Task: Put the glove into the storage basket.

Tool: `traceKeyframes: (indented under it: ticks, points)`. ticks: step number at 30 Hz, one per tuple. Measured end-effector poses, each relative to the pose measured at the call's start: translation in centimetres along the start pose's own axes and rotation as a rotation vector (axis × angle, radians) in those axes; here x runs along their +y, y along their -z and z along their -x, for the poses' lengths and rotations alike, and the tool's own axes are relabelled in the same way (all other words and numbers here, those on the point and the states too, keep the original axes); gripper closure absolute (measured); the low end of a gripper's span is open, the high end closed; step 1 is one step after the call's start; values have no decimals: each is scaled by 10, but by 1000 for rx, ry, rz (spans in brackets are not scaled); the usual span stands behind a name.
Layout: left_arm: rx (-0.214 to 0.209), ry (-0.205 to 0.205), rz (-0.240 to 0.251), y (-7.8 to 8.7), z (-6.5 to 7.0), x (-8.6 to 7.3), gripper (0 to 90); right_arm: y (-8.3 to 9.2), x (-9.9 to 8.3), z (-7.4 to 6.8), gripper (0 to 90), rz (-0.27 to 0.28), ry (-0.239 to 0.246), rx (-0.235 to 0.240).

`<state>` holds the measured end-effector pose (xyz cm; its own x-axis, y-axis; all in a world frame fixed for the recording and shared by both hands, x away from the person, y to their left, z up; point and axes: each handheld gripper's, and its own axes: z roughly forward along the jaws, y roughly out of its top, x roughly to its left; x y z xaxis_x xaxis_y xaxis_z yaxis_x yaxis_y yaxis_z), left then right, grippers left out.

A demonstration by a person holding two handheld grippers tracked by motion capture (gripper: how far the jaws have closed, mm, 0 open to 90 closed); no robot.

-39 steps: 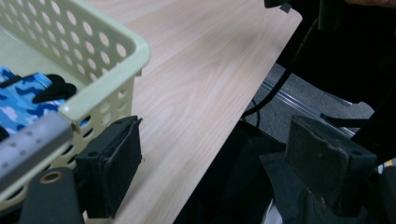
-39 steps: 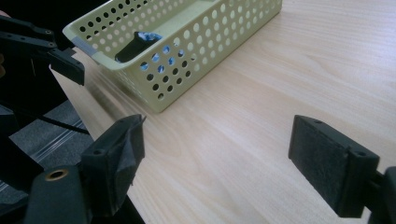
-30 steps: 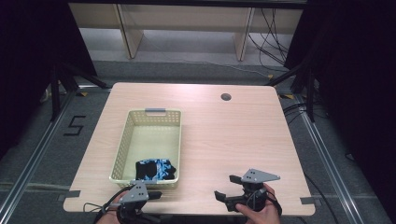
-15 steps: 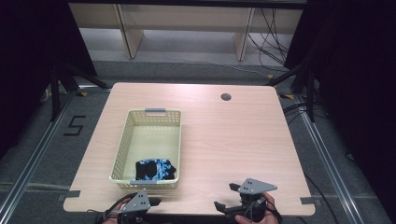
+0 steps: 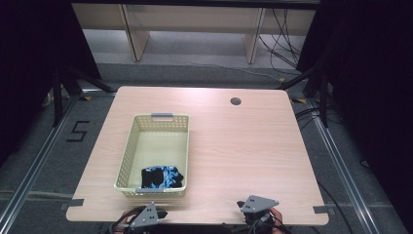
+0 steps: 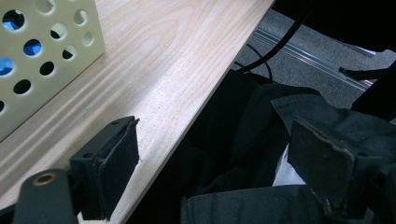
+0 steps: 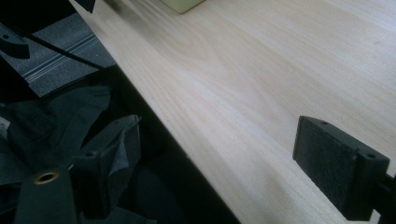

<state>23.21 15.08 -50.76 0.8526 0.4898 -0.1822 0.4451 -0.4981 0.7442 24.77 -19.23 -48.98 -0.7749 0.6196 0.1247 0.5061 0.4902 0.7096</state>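
We hold both grippers at the near edge of the surface (image 5: 234, 146), low in the high view. Our left gripper (image 5: 146, 217) sits just in front of the near end of the basket (image 5: 127, 151), without touching it. In the left gripper view its jaws stand wide apart with nothing between them: one jaw lies over the wood, the other hangs past the edge above dark cloth (image 6: 261, 140). The basket's perforated wall (image 6: 42, 56) fills the upper left corner of that view, with blue showing through the holes.

Our right gripper (image 5: 255, 209) is further along the same edge, well apart from the basket. Its jaws are also spread wide and empty in the right gripper view, one over the pale wood (image 7: 280, 70) and one beyond the edge over the dark floor side.

The black and blue cloth (image 5: 162, 176) lies inside the basket at its near end, bunched against the near wall. The basket stands on the left half of the surface, its long side running away from us, with a grey handle (image 5: 161, 116) on the far rim. A round cable hole (image 5: 235, 101) sits near the far edge of the surface, well apart from everything else.
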Motion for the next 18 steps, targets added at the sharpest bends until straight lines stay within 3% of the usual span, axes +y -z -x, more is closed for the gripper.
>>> traceKeyframes:
  ticks: [3,4,7,8,13,14,16,18]
  points:
    - [-3,3,17,-1,0,0,159,0,0,0,161,-2,6,10]
    - [0,-19,7,0,-2,0,159,0,0,0,161,-4,2,4]
    - [-2,-19,5,0,-2,0,159,0,0,1,161,1,4,-6]
    - [-3,13,3,-1,0,0,159,0,0,1,161,0,4,-8]
    - [-8,15,6,-1,0,0,159,0,0,1,161,-1,3,-2]
    - [-3,-21,3,-1,-2,0,159,0,-1,1,161,-2,3,-5]
    - [0,8,5,-1,-1,0,159,0,-1,1,161,-10,-10,-8]
    - [2,10,-2,-1,-1,0,159,0,-1,1,161,-8,-8,-1]
